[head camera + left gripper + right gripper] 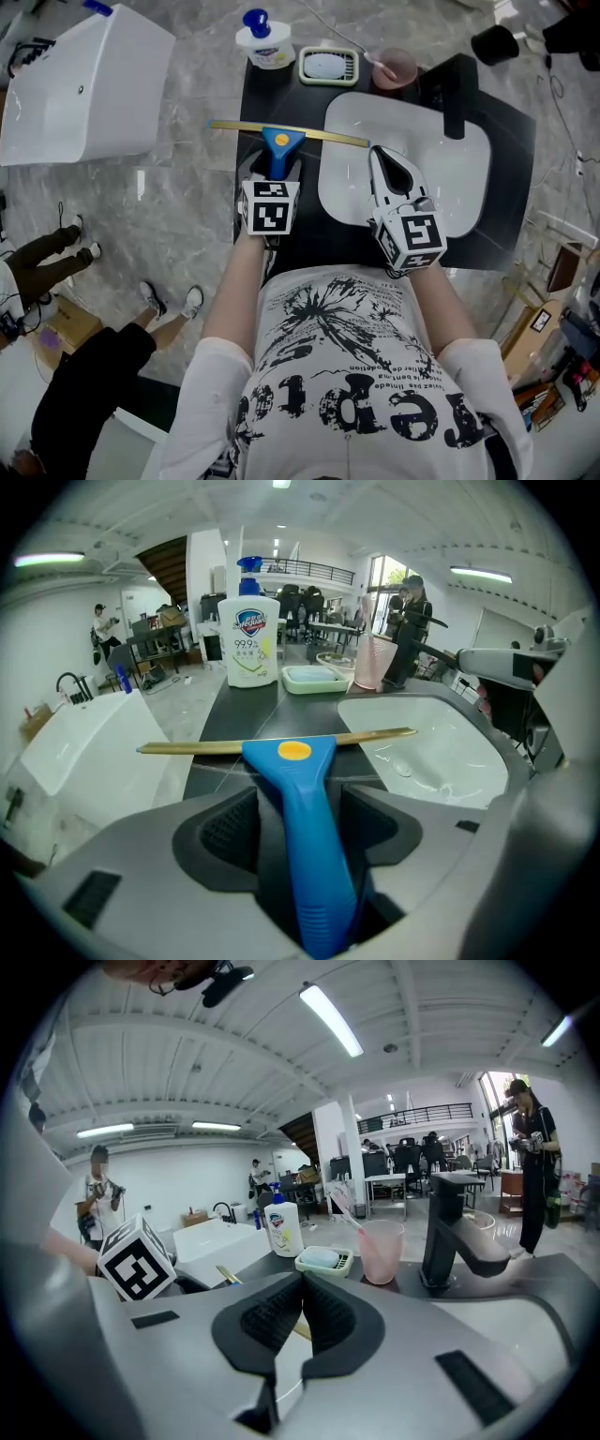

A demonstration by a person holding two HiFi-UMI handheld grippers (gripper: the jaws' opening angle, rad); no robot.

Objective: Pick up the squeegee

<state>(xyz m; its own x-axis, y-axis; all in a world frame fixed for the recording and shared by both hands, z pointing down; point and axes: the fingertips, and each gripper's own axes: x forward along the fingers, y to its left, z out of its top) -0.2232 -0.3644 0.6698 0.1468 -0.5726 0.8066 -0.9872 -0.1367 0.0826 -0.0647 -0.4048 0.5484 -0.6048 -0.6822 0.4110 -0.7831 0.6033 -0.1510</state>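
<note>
- Just left of the white sink basin (473,164), on the dark worktop (258,94), lies the squeegee (278,145). It rests flat and is not lifted.
- Its blue handle, with a yellow round spot near the top, points away from the basin's back side and toward the person. Its thin yellowish blade lies crosswise, and the blade's right end reaches over the left rim of the basin.
- The left tongs (298,794) are at this handle, beside the basin's left edge, and they point steeply down.
- Their two jaws stand apart, one on each side of the blue handle. A narrow dark gap shows between the handle and the pads, so the handle is between them but not clamped.
- The right tongs (302,1283) hang over the left part of the basin, just right of the squeegee.
- Their jaws are together at the tips, and nothing is between them.
- At the back rim of the basin stands a black faucet (454,103), with its spout over the basin.
- Behind the basin's back left corner stands a pink cup (396,67) with a thin stick in it. Further left of the basin's back edge come a pale green soap dish (328,67) and then a white soap bottle (264,42) with a blue pump.
</note>
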